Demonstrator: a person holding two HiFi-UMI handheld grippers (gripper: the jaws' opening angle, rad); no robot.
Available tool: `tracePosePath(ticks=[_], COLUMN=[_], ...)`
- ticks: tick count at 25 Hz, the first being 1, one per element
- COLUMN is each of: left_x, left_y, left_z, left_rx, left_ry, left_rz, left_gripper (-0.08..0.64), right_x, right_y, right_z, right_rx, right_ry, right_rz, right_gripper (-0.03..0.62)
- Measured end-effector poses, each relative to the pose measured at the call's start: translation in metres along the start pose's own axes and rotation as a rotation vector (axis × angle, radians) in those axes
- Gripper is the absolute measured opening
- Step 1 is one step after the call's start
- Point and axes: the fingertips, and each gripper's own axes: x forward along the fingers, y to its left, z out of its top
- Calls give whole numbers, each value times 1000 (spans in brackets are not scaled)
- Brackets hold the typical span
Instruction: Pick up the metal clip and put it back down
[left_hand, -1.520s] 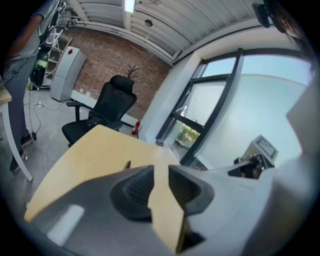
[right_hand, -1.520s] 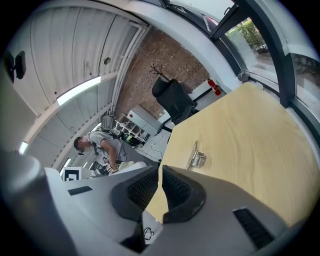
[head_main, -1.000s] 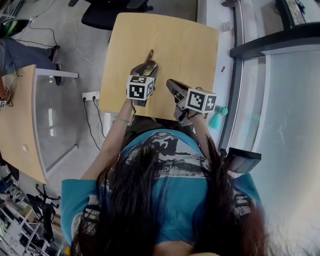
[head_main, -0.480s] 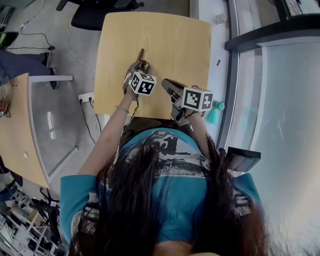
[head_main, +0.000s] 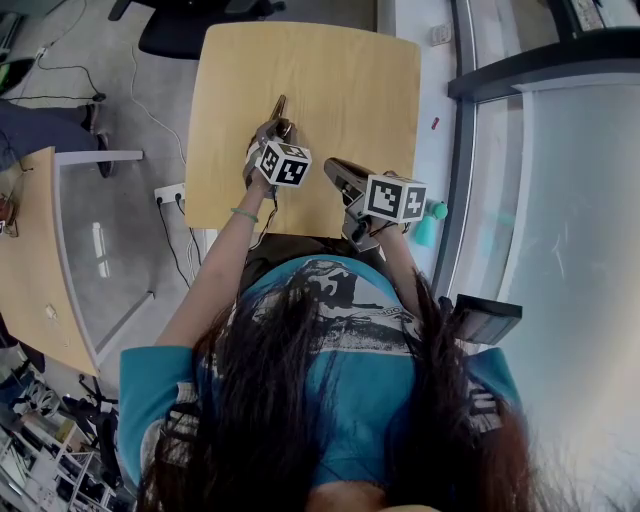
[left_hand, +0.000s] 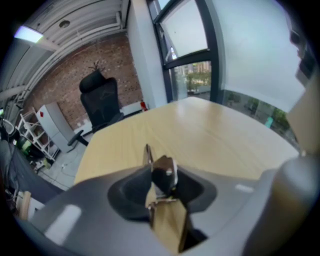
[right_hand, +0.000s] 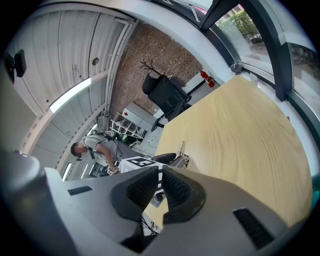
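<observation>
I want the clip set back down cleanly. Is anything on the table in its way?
Nothing visible: the table around the clip is bare. The left gripper has its jaws closing, with the clip between them.

legible text: none | left gripper's marker cube (head_main: 285, 163): black-and-white square code, no letters or digits | right gripper's marker cube (head_main: 396, 197): same kind of code | shirt print (head_main: 345, 315): too blurred to read

A black chair (head_main: 175, 35) stands beyond the wooden table (head_main: 340, 70); a power strip (head_main: 170, 192) lies on the floor beside it.
</observation>
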Motion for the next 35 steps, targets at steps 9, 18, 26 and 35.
tracePosePath(ticks=[9, 18, 26, 35], left_x=[-11, -33, -77, -165], left_y=[9, 7, 12, 37], left_z=[2, -2, 8, -1], left_rx=[-108, -342, -471, -510], left_ry=[-24, -53, -151, -262], left_rz=[-21, -89, -143, -238], left_gripper=[86, 80, 80, 80], right_x=[1, 3, 9, 27], right_y=[-2, 0, 10, 53], right_z=[-1, -3, -11, -41], right_rx=[-1, -7, -26, -34], right_ry=[2, 7, 11, -10], right_rz=[4, 23, 53, 49], right_gripper=[34, 34, 34, 34])
